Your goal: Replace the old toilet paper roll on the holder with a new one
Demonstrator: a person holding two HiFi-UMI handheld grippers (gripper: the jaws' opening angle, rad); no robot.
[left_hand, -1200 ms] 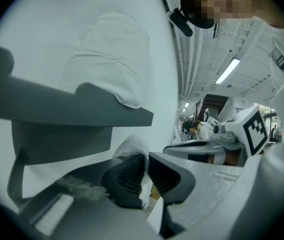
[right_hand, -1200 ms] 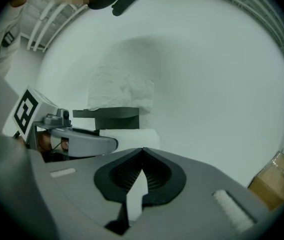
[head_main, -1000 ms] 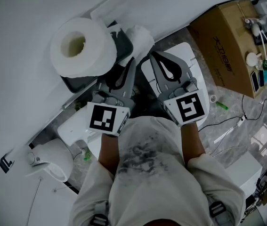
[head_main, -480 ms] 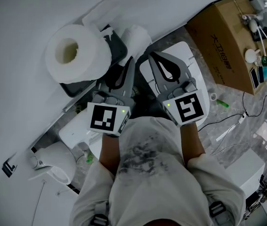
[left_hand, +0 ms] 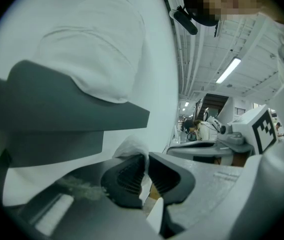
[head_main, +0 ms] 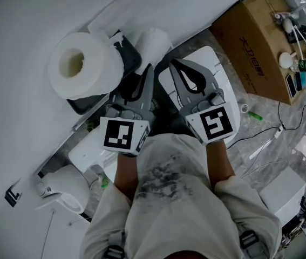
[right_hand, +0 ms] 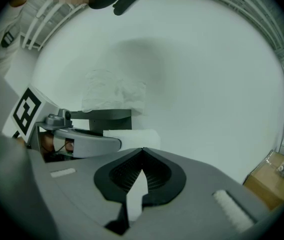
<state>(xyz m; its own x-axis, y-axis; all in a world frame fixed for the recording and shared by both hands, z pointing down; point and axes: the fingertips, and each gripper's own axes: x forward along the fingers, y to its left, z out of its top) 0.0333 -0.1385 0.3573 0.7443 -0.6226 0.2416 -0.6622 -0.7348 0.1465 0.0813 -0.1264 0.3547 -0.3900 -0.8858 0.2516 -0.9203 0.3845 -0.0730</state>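
One full toilet paper roll (head_main: 85, 63) sits on the dark holder (head_main: 133, 58), to the left of the left gripper (head_main: 149, 72). This gripper pinches one crumpled tissue (head_main: 155, 42). The right gripper (head_main: 173, 65) is closed and empty. The roll hides most of the holder.

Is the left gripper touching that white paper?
Touching. The left gripper view shows the left gripper with its jaws closed on a strip of the white paper, which sticks out above them.

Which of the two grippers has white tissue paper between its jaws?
The left gripper: a piece of white tissue is pinched between its jaws. The right gripper has its jaws shut on nothing.
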